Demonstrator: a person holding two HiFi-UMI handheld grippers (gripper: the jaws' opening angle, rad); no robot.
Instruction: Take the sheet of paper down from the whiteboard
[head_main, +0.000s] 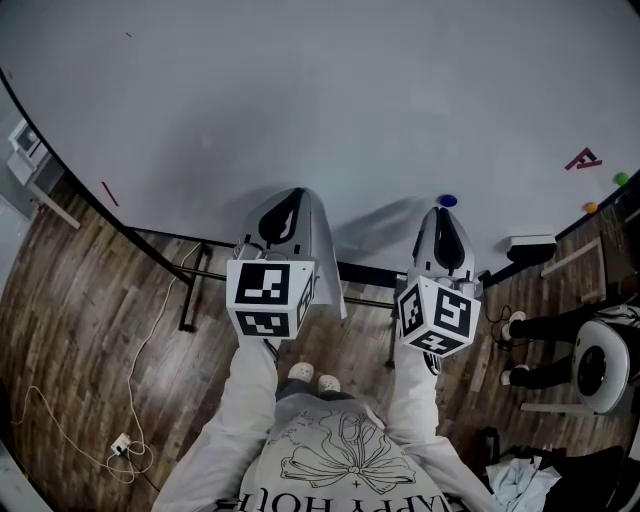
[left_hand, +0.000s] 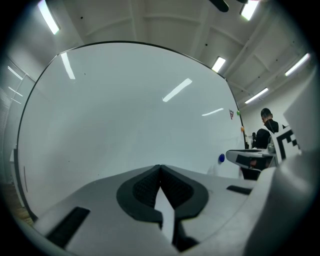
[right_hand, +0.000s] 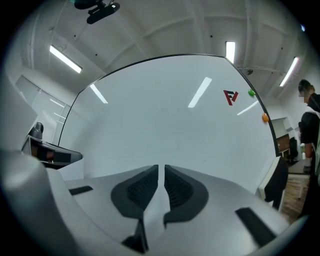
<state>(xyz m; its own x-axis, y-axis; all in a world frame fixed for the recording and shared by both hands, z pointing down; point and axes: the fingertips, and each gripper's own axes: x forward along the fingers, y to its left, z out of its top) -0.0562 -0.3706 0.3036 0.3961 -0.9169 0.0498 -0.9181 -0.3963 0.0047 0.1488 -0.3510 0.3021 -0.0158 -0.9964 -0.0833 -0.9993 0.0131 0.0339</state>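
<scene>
Sleeves (head_main: 250, 400) of pale cloth lead out to two grippers held level against the whiteboard (head_main: 300, 100). The left gripper (head_main: 289, 200) is clamped tight on the sheet of paper (head_main: 328, 272), which hangs down that gripper's right side, in front of the board's lower edge. The right gripper (head_main: 443, 213) stands near it, its jaws a narrow slit apart. A white edge of the sheet lies in that slit, though the pads (right_hand: 140, 192) do not plainly press it. A blue magnet (head_main: 448, 201) sits on the board right at that gripper's tip. Farther right along the board are a red mark (head_main: 582, 159), a green dot (head_main: 621, 179) and an orange dot (head_main: 590, 207). Beyond them another person (head_main: 545, 325) in black stands on the wood floor (head_main: 90, 300).
</scene>
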